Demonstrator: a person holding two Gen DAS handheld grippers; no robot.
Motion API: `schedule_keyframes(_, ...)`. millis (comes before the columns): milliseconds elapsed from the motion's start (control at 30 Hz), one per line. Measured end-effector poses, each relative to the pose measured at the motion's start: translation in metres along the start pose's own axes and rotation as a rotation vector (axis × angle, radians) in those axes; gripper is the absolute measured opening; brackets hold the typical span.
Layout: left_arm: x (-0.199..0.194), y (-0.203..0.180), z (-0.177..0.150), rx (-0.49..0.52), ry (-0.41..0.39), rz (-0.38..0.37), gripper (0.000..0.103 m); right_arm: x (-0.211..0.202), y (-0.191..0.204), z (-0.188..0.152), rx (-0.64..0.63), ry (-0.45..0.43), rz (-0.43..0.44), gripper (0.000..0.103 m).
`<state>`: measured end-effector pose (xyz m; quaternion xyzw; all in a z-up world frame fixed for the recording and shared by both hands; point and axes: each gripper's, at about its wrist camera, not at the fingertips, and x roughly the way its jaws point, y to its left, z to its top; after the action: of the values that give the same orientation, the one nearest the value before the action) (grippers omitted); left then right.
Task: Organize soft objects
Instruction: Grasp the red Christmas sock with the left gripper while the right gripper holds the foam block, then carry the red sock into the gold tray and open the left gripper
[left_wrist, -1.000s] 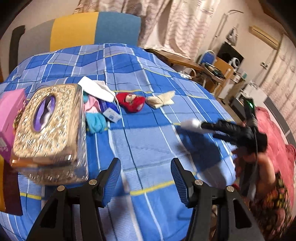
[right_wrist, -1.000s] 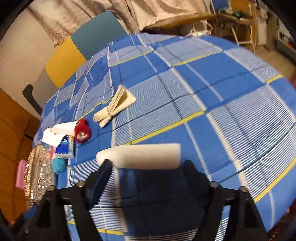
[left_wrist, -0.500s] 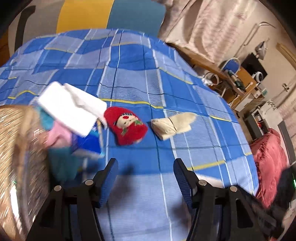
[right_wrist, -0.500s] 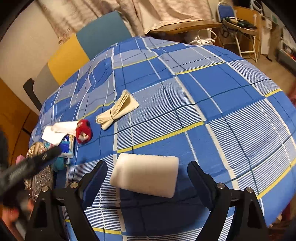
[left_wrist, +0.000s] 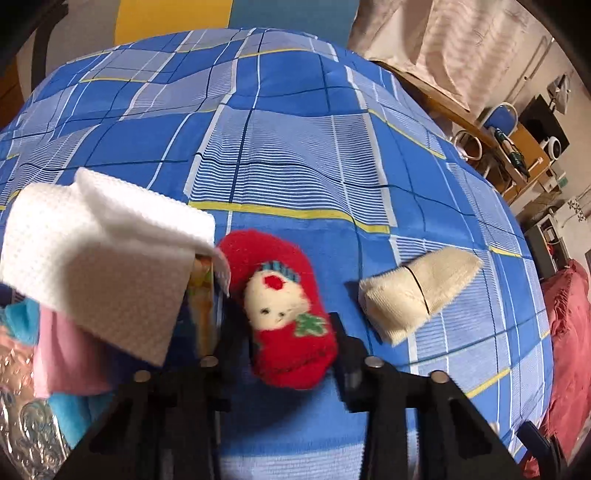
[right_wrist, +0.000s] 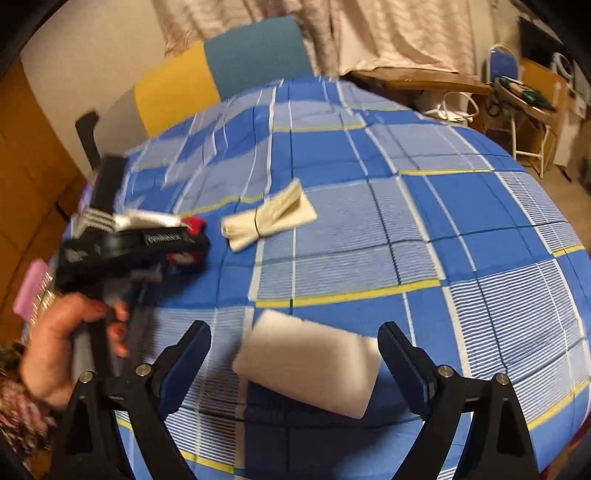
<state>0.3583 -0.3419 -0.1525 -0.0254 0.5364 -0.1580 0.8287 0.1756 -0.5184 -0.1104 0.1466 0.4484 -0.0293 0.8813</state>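
Note:
A red rolled sock with a doll face (left_wrist: 280, 295) lies on the blue checked tablecloth (left_wrist: 295, 166). My left gripper (left_wrist: 288, 332) is closing around it, and its pads touch the sock's two sides. The right wrist view shows that left gripper (right_wrist: 195, 245), held by a hand (right_wrist: 62, 343), with the red sock (right_wrist: 194, 223) at its tip. A white sponge block (right_wrist: 306, 365) rests on the cloth between the fingers of my right gripper (right_wrist: 295, 354). Those jaws are opening and stand clear of the block.
A folded cream sock (left_wrist: 417, 291) lies right of the red one. To its left a white cloth (left_wrist: 103, 258) covers a pile with pink (left_wrist: 70, 354) and teal (left_wrist: 22, 321) pieces, next to a shiny tissue box (left_wrist: 22, 435). A yellow and blue chair (right_wrist: 221, 70) stands behind the table.
My left gripper has swung left and down from the sponge's side to the red sock and narrowed around it. The right gripper has widened and let the sponge down onto the cloth.

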Motion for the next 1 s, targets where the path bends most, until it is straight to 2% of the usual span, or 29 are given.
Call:
schedule_keyframes(67, -0.015, 0.001, -0.007, 0.004, -0.026, -0.031, 0.031, 0.014, -0.002, -0.004, 0.003, 0.045, -0.035, 0.093)
schedule_keyframes(167, -0.039, -0.001, -0.023, 0.029, -0.049, -0.088, 0.031, 0.024, -0.009, -0.008, 0.057, 0.104, -0.023, 0.093)
schedule_keyframes(233, -0.054, -0.004, -0.038, 0.062, -0.052, -0.117, 0.031, 0.016, -0.006, -0.007, 0.057, 0.115, 0.043, 0.093)
schedule_keyframes(300, -0.068, -0.004, -0.056, 0.082, -0.067, -0.136, 0.031, 0.006, -0.001, -0.008, 0.06, 0.13, 0.159, 0.093)
schedule_keyframes(367, -0.083, 0.0, -0.077, 0.112, -0.077, -0.149, 0.031, -0.012, -0.001, -0.006, 0.069, 0.085, 0.244, 0.093)
schedule_keyframes(433, -0.093, 0.003, -0.095, 0.128, -0.073, -0.147, 0.031, -0.022, 0.0, -0.003, 0.026, 0.032, 0.198, 0.093)
schedule_keyframes(500, -0.099, 0.007, -0.109, 0.14, -0.058, -0.173, 0.031, -0.023, 0.011, -0.005, -0.119, 0.001, 0.072, 0.093)
schedule_keyframes(533, -0.102, 0.008, -0.118, 0.157, -0.054, -0.175, 0.031, -0.021, 0.016, -0.005, -0.164, -0.001, 0.039, 0.093)
schedule_keyframes(600, -0.107, 0.008, -0.132, 0.197, -0.046, -0.181, 0.031, -0.009, 0.032, -0.012, -0.304, 0.019, -0.047, 0.093)
schedule_keyframes(767, -0.125, 0.012, -0.168, 0.288, -0.028, -0.229, 0.031, 0.02, 0.056, -0.029, -0.561, 0.065, -0.135, 0.093)
schedule_keyframes(867, -0.136, 0.019, -0.184, 0.326, -0.027, -0.251, 0.031, 0.037, 0.051, -0.036, -0.575, 0.109, -0.147, 0.093)
schedule_keyframes(1000, -0.149, 0.034, -0.197, 0.318, -0.025, -0.275, 0.031, 0.039, 0.032, -0.026, -0.456, 0.121, -0.069, 0.093)
